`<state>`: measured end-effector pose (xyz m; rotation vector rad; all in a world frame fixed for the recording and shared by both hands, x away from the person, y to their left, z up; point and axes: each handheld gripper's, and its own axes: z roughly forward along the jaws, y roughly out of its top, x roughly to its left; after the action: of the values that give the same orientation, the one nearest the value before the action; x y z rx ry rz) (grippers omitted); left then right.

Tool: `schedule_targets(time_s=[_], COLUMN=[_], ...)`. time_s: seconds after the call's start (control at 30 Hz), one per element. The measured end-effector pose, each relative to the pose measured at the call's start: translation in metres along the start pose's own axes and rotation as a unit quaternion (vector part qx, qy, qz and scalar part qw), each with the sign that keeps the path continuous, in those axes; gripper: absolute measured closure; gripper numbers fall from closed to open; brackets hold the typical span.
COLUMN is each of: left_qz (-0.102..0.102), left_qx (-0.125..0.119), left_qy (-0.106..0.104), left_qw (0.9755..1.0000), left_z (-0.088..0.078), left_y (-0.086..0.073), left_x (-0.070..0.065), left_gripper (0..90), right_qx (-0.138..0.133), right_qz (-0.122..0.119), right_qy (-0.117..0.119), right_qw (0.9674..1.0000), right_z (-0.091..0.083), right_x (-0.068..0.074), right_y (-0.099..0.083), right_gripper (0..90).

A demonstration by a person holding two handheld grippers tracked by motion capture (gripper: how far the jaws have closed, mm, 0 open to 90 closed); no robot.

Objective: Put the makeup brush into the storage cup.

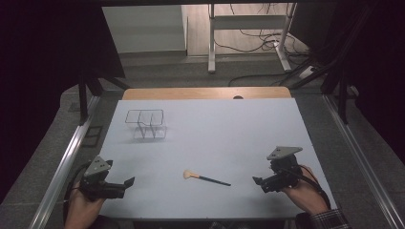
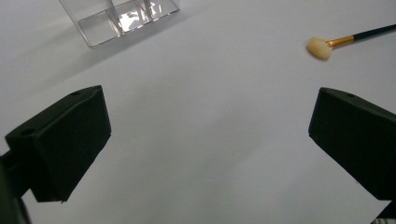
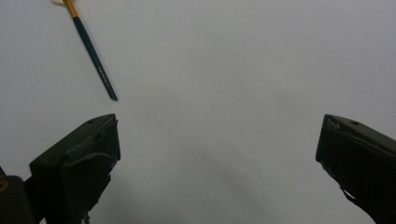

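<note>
A makeup brush (image 1: 206, 178) lies flat on the white table (image 1: 229, 129), between the two grippers and touching neither. Its dark handle tip lies just ahead of the right gripper (image 3: 219, 154), whose jaws are spread wide and hold nothing. The left gripper (image 2: 210, 140) is likewise released, the pale bristles ahead to its right, a clear divided organizer (image 2: 121, 18) ahead to its left.
</note>
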<state>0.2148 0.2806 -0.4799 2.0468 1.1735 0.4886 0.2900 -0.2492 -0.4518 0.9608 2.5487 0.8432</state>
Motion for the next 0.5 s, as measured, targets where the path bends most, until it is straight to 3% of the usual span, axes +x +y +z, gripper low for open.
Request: schedule_targets(time_s=[0.5], left_qz=[-0.002], left_qx=[0.003], left_qy=[0.007], left_qw=[1.0], left_z=[0.0], left_y=[0.0], left_x=[0.001], left_gripper=[0.0], right_qx=[0.014], right_qz=[-0.015], right_qy=[0.01], right_qw=[0.9997], right_z=[0.011], right_x=[0.006], right_y=[0.017], right_gripper=[0.0])
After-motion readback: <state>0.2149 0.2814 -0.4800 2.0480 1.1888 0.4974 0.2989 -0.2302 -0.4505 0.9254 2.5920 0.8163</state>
